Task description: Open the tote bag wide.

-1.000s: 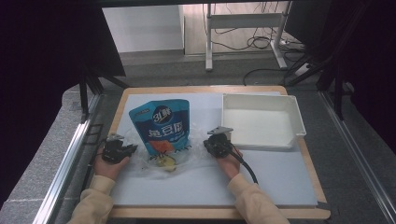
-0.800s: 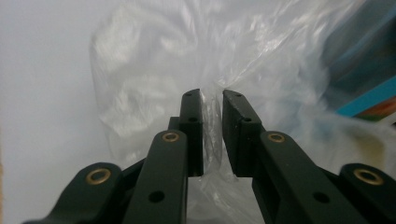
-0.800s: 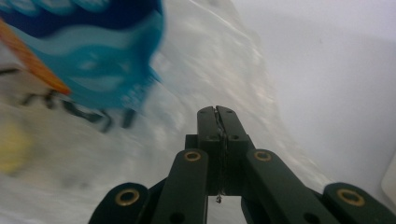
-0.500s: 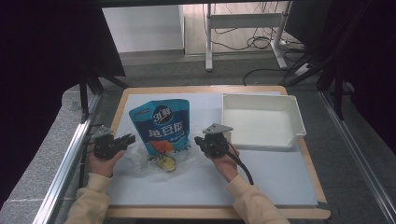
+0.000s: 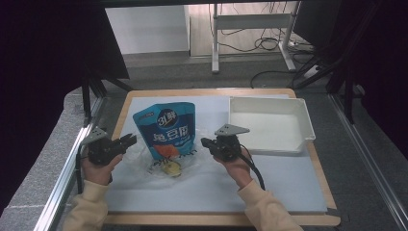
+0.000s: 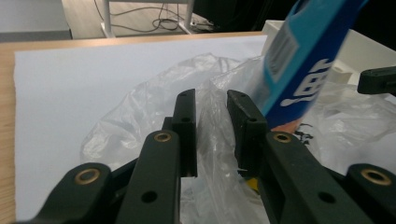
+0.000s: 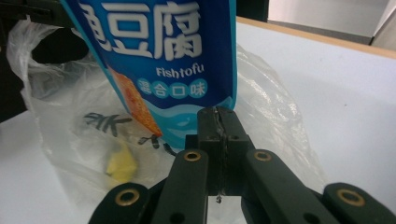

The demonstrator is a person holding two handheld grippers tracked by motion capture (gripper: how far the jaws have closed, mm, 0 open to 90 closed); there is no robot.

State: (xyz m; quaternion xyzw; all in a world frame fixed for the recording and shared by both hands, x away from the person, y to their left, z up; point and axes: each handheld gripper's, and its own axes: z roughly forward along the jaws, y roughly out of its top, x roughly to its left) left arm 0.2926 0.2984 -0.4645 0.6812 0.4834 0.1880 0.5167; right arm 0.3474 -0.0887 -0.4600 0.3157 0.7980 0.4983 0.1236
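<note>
A blue fish-tofu pouch [image 5: 166,127] stands tilted with its lower end inside a clear plastic bag [image 5: 161,163] on the white mat. A small yellow item [image 5: 171,168] lies in the bag. My left gripper [image 5: 129,140] points at the bag's left side. In the left gripper view it [image 6: 212,128] is open a little, and the bag's film [image 6: 140,116] bulges into the gap. My right gripper [image 5: 204,143] sits at the pouch's lower right corner. In the right gripper view it [image 7: 218,126] is shut on the bag's film just under the pouch [image 7: 168,60].
A white tray [image 5: 298,113] stands at the right rear of the mat, just beyond my right hand. The wooden board's edge [image 5: 120,115] frames the mat. Metal rails [image 5: 62,178] run along the left.
My left gripper has turned its jaws toward the bag and slid slightly left and up. My right gripper has crept left to the pouch's corner.
</note>
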